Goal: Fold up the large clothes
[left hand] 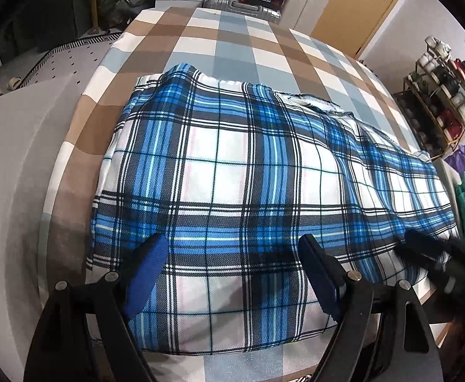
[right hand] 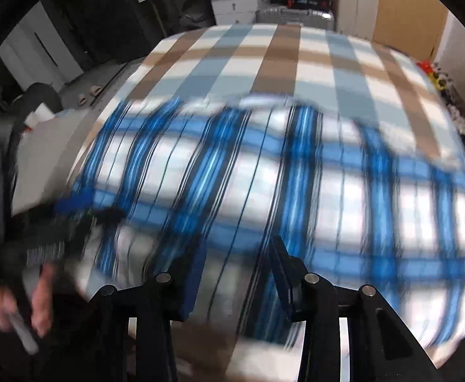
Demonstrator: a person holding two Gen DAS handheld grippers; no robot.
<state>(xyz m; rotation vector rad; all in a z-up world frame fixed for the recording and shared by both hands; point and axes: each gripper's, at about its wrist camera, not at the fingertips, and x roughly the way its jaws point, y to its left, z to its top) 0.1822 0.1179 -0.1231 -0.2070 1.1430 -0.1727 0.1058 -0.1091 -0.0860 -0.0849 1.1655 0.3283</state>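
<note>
Fingers [left hand: 151, 267] of the left gripper [left hand: 232, 270] stand wide apart above the blue plaid garment [left hand: 232, 165], which lies on the checked counter [left hand: 200, 41]. Right wrist view, blurred: right gripper [right hand: 237, 270] half-closed, nothing visibly clamped, over the same garment.

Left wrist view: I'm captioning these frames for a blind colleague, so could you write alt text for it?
A blue, white and black plaid garment lies spread on a table covered by a brown, grey-blue and white checked cloth. The left gripper, blue-padded jaws wide apart and holding nothing, hangs over its near edge. The right gripper shows blurred at the right edge.
</note>
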